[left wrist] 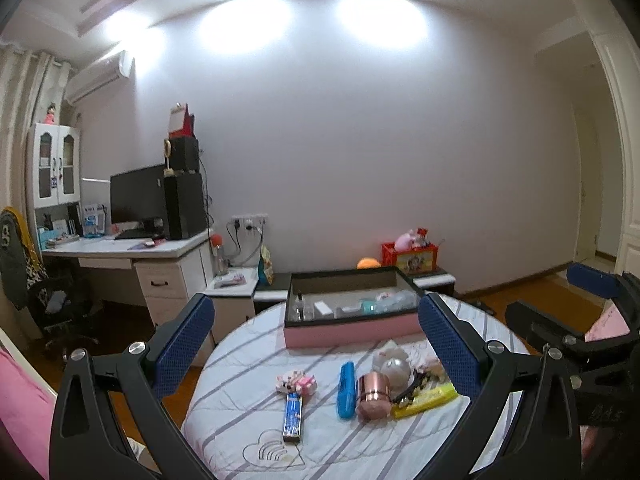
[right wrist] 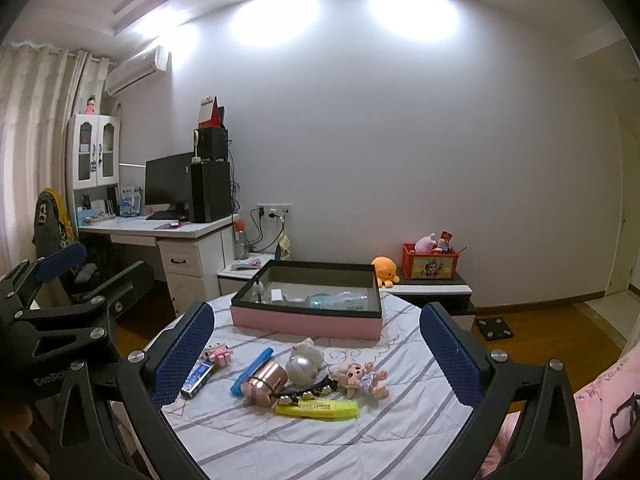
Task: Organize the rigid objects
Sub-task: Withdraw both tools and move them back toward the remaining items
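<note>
Toys and small things lie in a bunch on the striped round tabletop (right wrist: pixel 304 440): a copper cup (right wrist: pixel 265 383) on its side, a blue case (right wrist: pixel 252 370) just left of it, a yellow marker (right wrist: pixel 317 408) in front, a little doll (right wrist: pixel 362 378) to the right. Behind them sits a pink box (right wrist: pixel 306 322), open on top, with small items inside. The left tool (left wrist: pixel 316 344) and the right tool (right wrist: pixel 316 350) both hang above the tabletop, fingers wide apart, holding nothing. The right view shows the whole doll; in the left view it is mostly hidden.
</note>
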`<state>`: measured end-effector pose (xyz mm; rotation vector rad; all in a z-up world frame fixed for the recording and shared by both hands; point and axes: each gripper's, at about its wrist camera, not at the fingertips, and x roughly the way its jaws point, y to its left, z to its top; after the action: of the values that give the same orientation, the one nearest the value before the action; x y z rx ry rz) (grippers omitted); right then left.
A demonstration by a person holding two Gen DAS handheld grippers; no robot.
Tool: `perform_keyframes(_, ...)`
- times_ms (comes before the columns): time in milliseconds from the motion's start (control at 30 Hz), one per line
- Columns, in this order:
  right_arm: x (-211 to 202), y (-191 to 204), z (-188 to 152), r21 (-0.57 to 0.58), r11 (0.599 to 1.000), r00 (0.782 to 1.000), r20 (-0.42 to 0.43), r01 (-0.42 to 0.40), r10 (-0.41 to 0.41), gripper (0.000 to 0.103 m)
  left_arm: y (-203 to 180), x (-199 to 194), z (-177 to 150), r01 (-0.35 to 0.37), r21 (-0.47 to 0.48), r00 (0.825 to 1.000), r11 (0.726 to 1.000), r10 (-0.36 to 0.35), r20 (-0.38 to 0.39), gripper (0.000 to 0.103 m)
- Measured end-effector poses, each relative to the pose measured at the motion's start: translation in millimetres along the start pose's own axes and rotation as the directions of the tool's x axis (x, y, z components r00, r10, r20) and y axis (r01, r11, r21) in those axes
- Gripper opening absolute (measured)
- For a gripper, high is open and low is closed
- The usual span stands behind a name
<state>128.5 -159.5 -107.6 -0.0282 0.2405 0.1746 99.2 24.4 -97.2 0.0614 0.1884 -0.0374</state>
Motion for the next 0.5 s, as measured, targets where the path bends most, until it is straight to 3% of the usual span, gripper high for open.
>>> perform_keyframes(267,23.2,-12.6,-18.8,0.026,0.999,0.997,-0.079,0.02,-0.018,0.103,17.6,27.2,-24.3,-0.011,-0.019,0.995,1.0,0.009,-0.103,0.103)
perform_keyframes(500,52.8,-37.9,-49.0,0.061,0.995,0.978,-0.199,0.076,-0.062,0.103,46.7,65.1,-56.6,-0.066,-0.026,0.965,0.997,0.057,-0.258,0.103)
